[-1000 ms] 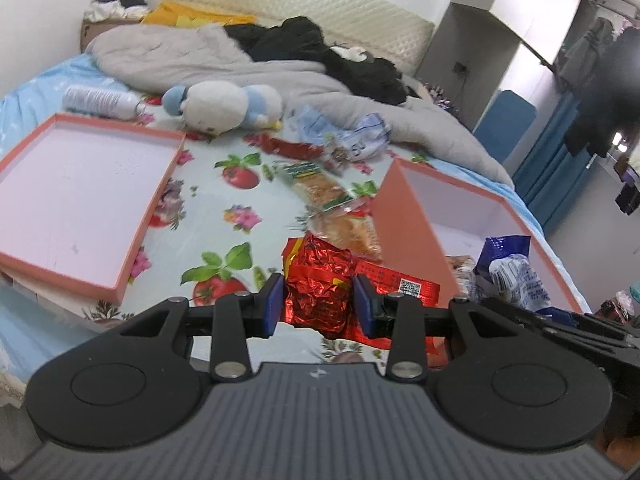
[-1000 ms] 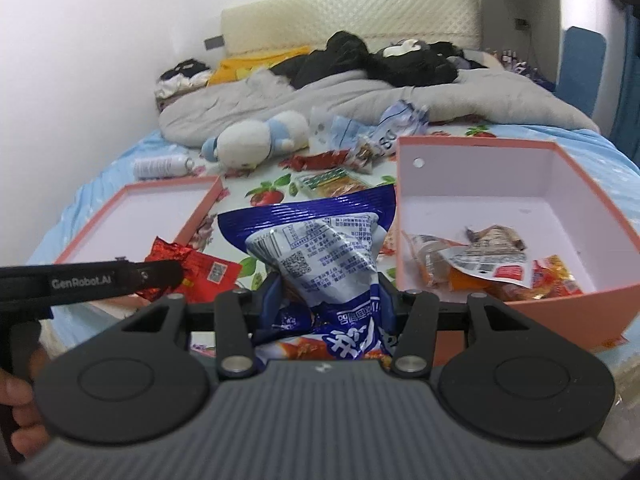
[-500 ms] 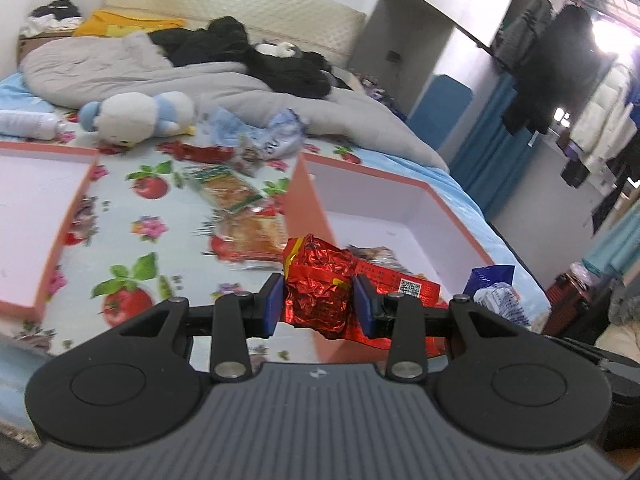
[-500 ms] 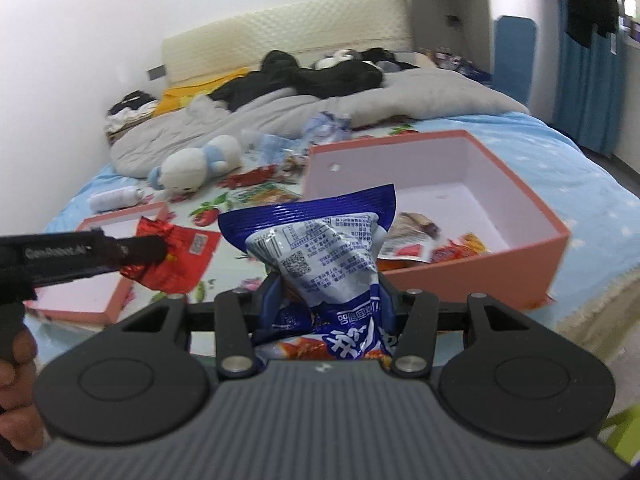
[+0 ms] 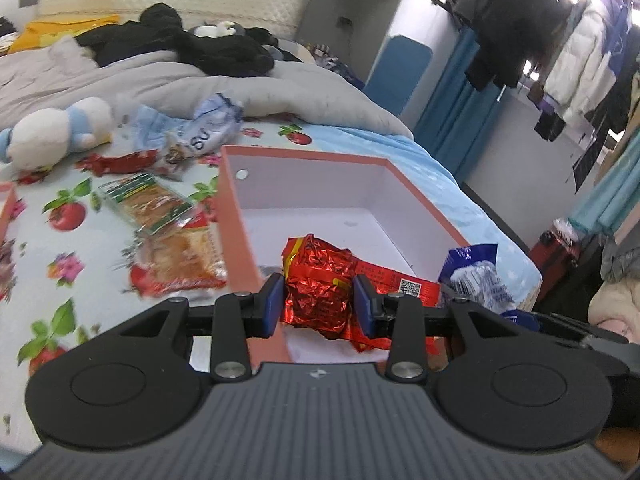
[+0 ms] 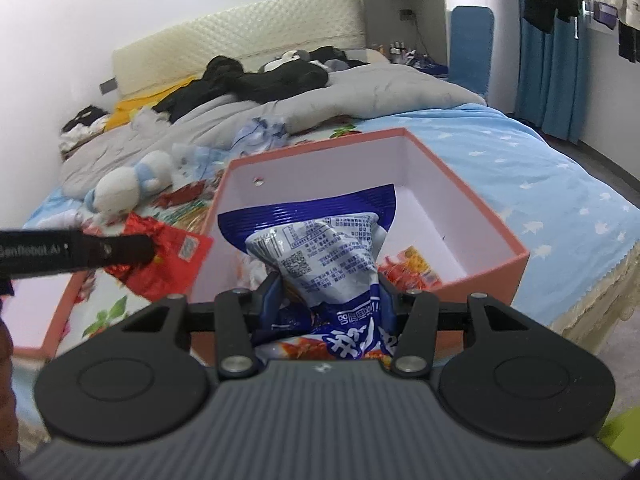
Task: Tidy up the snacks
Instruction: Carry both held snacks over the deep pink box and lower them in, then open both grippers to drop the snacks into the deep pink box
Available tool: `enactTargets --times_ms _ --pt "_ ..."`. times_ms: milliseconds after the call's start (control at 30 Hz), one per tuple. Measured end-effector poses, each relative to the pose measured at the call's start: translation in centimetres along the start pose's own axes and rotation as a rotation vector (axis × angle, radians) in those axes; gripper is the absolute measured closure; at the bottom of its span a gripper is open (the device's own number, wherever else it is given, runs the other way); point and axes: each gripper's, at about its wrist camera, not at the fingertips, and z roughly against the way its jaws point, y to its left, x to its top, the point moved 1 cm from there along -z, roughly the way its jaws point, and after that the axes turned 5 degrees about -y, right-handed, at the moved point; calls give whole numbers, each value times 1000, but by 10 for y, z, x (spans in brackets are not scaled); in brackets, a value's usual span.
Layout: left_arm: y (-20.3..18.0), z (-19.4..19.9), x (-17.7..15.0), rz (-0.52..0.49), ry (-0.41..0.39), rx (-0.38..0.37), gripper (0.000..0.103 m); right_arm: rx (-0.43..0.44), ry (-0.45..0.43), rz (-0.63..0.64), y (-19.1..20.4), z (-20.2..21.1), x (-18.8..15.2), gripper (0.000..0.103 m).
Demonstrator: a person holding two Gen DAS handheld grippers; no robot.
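The left gripper (image 5: pixel 318 307) clamps a crinkled red foil snack (image 5: pixel 316 280) over the near left corner of the pink box (image 5: pixel 420 208). The right gripper (image 6: pixel 329 300) pinches a blue-and-white snack bag (image 6: pixel 320 256) above the same box's near edge, on the bed (image 6: pixel 560 184).

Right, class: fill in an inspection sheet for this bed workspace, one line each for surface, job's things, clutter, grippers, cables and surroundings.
Surface: fruit-print bedsheet, rumpled.
Job's things: open pink box holding a few snack packets; red foil snack; blue-and-white snack bag; loose cracker packets on the sheet.
Clutter: plush toy, grey duvet, black clothes.
Grippers: left gripper clamps the red foil snack; right gripper clamps the blue-and-white snack bag.
Cables: nothing seen.
Surroundings: padded headboard, blue curtain, hanging coats.
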Motion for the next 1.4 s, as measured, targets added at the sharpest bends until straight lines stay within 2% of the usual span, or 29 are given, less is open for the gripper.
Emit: enactTargets --times_ms 233,400,567,700,867,967,1067,1133,1400 --pt "-5 -64 26 -28 43 -6 60 7 2 -6 -14 -41 23 52" --pt "0 -107 31 -34 93 -1 60 -7 50 -7 -24 -79 28 51" --pt "7 -135 28 -24 129 10 59 -8 111 -9 -32 -108 23 51" --pt "12 -143 26 -16 142 14 59 -13 135 -12 -35 -118 20 51" --pt "14 -134 29 -9 131 24 48 -15 154 -41 -37 -117 18 49" --pt "14 -117 30 -10 106 25 45 -22 158 -29 -32 -110 19 47" --pt "13 -96 32 -12 86 22 45 -4 142 -34 -26 -95 19 40" --pt "12 -80 33 -18 69 20 45 -7 121 -35 -21 -82 20 29" --pt "10 -12 29 -31 0 21 45 22 52 -35 0 -35 22 29"
